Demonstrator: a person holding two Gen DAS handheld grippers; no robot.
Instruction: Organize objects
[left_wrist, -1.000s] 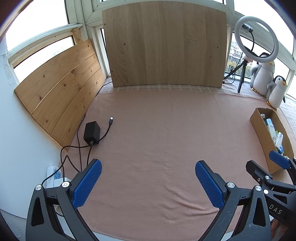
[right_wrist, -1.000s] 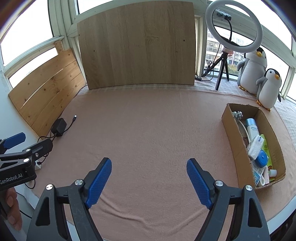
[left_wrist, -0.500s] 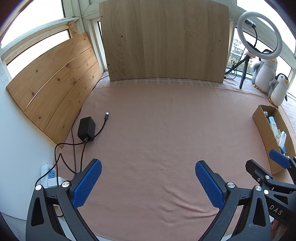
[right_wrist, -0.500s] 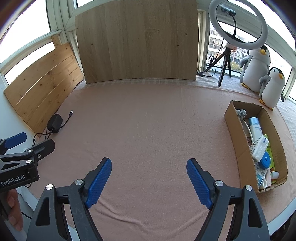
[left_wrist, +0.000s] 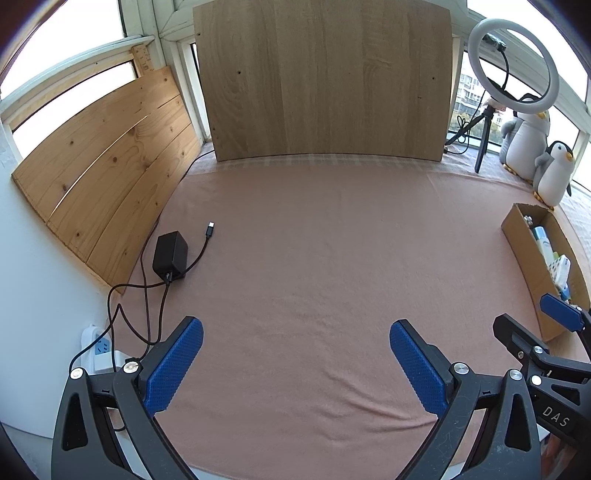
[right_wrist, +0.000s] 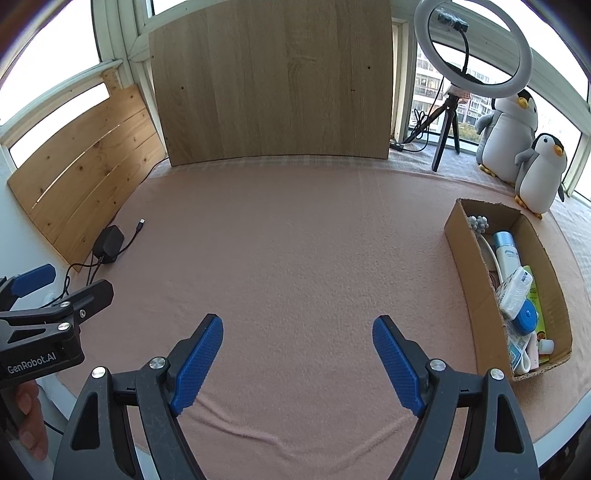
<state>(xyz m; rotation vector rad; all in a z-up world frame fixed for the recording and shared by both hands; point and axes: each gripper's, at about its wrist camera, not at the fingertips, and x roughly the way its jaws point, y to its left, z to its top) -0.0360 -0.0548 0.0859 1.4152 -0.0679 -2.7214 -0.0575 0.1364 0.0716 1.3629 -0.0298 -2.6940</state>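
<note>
A long cardboard box (right_wrist: 465, 266) lies at the right of the pink cloth and holds several toiletries, among them a blue-capped white bottle (right_wrist: 506, 251) and a white packet (right_wrist: 515, 290). It also shows in the left wrist view (left_wrist: 521, 251). My left gripper (left_wrist: 295, 349) is open and empty above the cloth's near edge. My right gripper (right_wrist: 297, 345) is open and empty, beside it on the right, left of the box.
A black power adapter (left_wrist: 170, 254) with its cable lies at the cloth's left, by a white power strip (left_wrist: 99, 349). Wooden boards (left_wrist: 321, 77) stand at the back and left. A ring light (right_wrist: 472, 48) and two plush penguins (right_wrist: 539, 170) stand at the back right.
Both grippers have drawn back and up a little, so more of the cloth and back boards shows. Both stay open and empty.
</note>
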